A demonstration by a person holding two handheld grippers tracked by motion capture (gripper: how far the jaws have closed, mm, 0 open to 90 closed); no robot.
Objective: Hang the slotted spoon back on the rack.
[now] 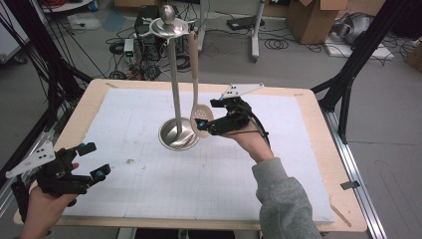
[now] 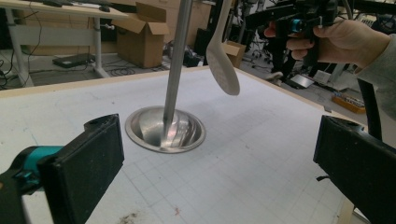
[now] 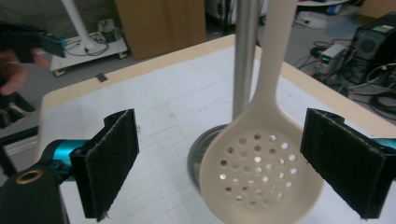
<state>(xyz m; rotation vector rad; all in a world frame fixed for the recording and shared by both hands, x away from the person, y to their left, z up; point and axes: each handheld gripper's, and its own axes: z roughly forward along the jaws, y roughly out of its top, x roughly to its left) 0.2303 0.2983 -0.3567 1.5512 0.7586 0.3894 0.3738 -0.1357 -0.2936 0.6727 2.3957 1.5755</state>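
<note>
A metal utensil stand [image 1: 175, 89] rises from a round dish base [image 1: 178, 135] in the middle of the white mat. From a hook at its top hangs a beige slotted spoon [image 1: 201, 121]. My right gripper [image 1: 211, 118] is level with the spoon's bowl, just to its right. In the right gripper view the perforated bowl [image 3: 261, 172] hangs between the two open jaws, and the pads [image 3: 112, 158] stand clear of it. My left gripper [image 1: 97, 160] is open at the mat's near left corner with nothing in it. It looks toward the stand's base [image 2: 165, 129] and the spoon [image 2: 224, 65].
The white mat [image 1: 149, 189] lies on a wooden board [image 1: 323, 149]. Black frame legs [image 1: 348, 64] stand at both sides of the table. On the floor behind are cables, a computer case [image 1: 149, 30] and cardboard boxes [image 1: 311, 17].
</note>
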